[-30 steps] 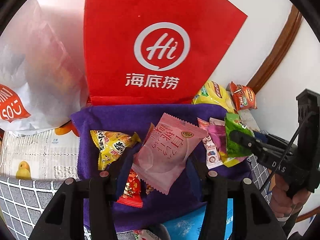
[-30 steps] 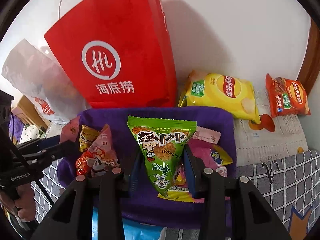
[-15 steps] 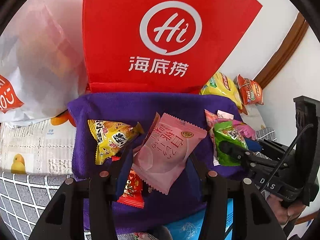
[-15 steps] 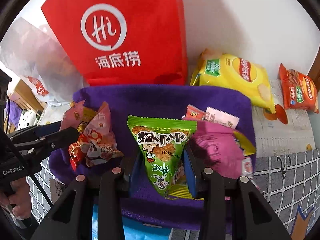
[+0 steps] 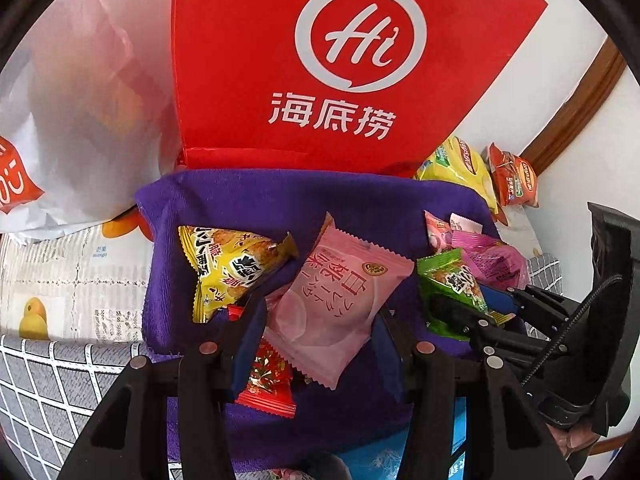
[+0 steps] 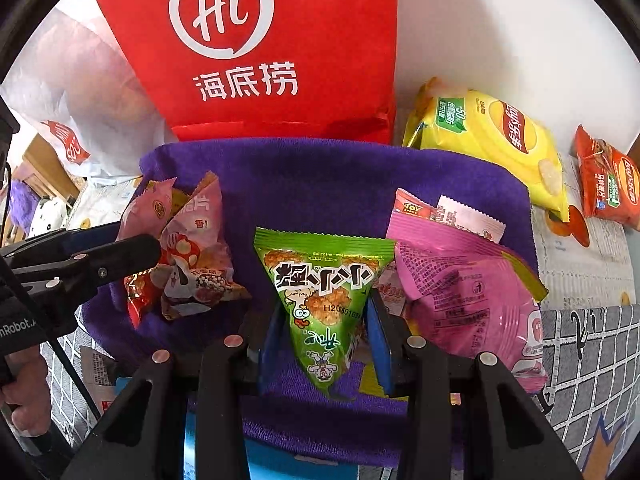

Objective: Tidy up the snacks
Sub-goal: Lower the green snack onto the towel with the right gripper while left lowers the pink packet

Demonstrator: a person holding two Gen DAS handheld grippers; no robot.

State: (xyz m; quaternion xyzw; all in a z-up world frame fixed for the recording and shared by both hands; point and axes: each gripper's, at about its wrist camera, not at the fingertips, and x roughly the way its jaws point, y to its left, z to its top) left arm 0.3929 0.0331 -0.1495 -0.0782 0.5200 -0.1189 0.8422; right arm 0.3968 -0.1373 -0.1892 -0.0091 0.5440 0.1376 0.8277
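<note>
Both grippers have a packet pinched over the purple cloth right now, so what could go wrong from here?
1. The left gripper holds the pink packet by its lower part only; the smooth wrapper could slip out.
2. The right gripper pinches the green triangular packet near its narrow tip, so it may swing or drop.
3. Loose packets crowd the purple cloth; either gripper might knock them.

wall (image 6: pixel 500 20) — plain white | wood trim (image 5: pixel 576 108) — brown, right edge | light — bright, even
</note>
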